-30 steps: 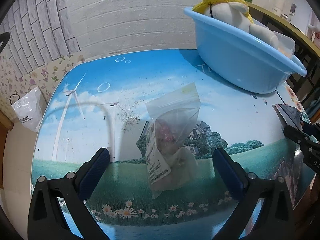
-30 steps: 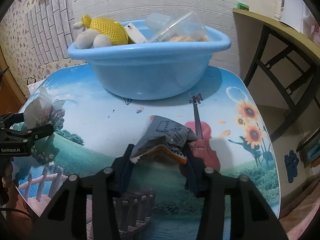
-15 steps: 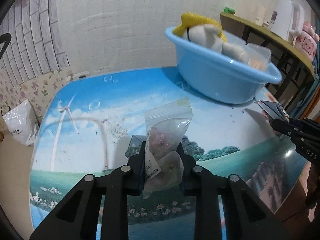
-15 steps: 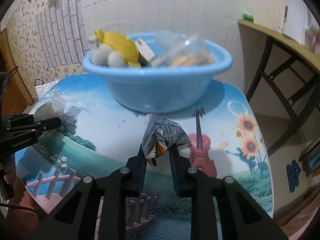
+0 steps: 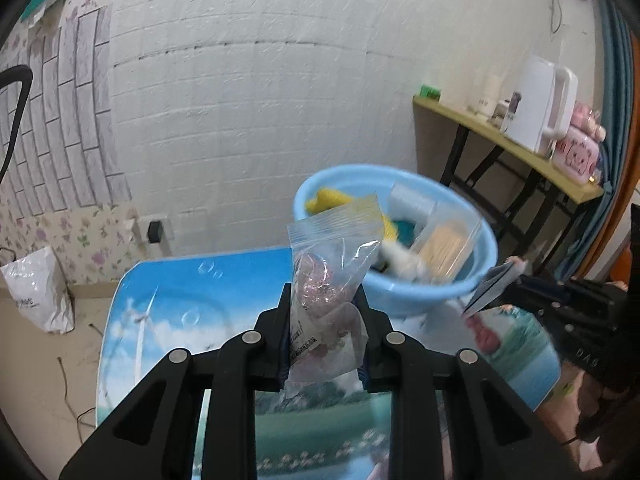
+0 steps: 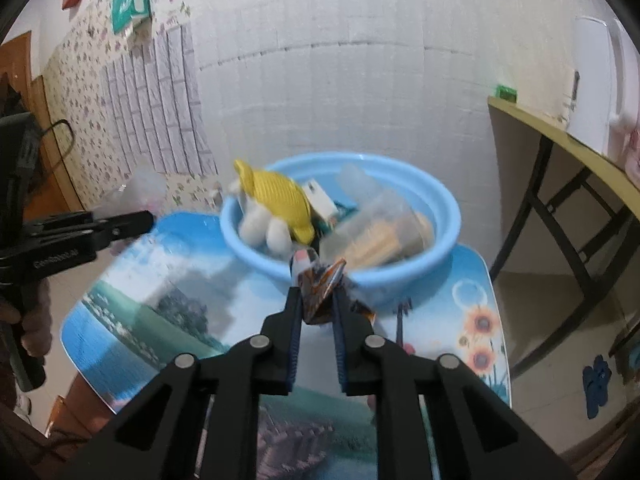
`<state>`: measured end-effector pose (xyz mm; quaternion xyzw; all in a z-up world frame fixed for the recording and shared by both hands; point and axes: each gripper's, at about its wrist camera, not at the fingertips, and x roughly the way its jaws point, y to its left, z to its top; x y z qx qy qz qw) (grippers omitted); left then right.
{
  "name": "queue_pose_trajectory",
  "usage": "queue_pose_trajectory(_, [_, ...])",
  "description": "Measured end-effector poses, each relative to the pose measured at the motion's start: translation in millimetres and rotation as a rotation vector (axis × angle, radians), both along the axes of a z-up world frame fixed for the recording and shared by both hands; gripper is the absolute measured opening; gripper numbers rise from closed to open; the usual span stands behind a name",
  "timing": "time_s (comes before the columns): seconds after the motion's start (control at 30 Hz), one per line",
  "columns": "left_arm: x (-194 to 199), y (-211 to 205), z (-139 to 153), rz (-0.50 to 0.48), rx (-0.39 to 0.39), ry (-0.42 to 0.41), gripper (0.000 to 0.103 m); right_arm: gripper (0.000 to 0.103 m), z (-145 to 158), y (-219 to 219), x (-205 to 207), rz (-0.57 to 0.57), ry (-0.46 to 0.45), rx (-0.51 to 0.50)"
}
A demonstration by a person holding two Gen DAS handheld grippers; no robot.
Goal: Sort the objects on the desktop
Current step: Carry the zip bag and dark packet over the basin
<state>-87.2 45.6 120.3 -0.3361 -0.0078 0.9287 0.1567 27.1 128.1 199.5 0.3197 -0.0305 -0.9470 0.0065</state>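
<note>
Gripping a clear zip bag (image 5: 332,280), the left gripper (image 5: 323,312) holds it clear of the table (image 5: 168,320); its jaws pinch the bag's lower half, with the zip end standing free above. The right gripper (image 6: 317,300) has just been closing, and its jaws now pinch a small foil packet (image 6: 318,294), also lifted off the table. Both loads hang in front of the blue basin (image 6: 400,276), which stands at the table's far edge, toward the far right corner.

Handling, zip bag: judged light and soft. The film is slick and crumples under the pads, and the loose pink contents can shift inside. The present hold, across the filled part with the contents bunched between the pads, appears secure. A hold on the bare film near the zip would likely slip.

Handling, packet: judged very light, thin and creased. Foil is slippery, and only one end sits between the pads; the rest sticks out ahead. A hold further in from the edge would be safer.

The basin already contains a yellow mesh item (image 6: 280,200), white soft pieces, a clear box of sticks (image 5: 444,244) and a small white card. Release is best made low over its free space, since light items may drift or catch on the rim.
</note>
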Motion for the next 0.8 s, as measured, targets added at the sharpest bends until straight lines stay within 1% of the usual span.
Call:
queue_pose_trajectory(0.17, [-12, 12, 7, -0.027, 0.011, 0.006, 0.024, 0.01, 5, 2, -7, 0.016, 0.016, -0.017])
queue_pose_trajectory(0.43, [-26, 24, 17, -0.059, 0.022, 0.03, 0.024, 0.01, 21, 12, -15, 0.015, 0.07, -0.028])
queue_pose_trajectory(0.7, [-49, 45, 22, -0.104, 0.031, 0.038, 0.024, 0.01, 31, 20, -42, 0.012, 0.116, -0.023])
queue_pose_trajectory(0.8, [-59, 56, 24, -0.126, 0.023, 0.052, 0.024, 0.01, 30, 23, -55, 0.023, 0.112, -0.021])
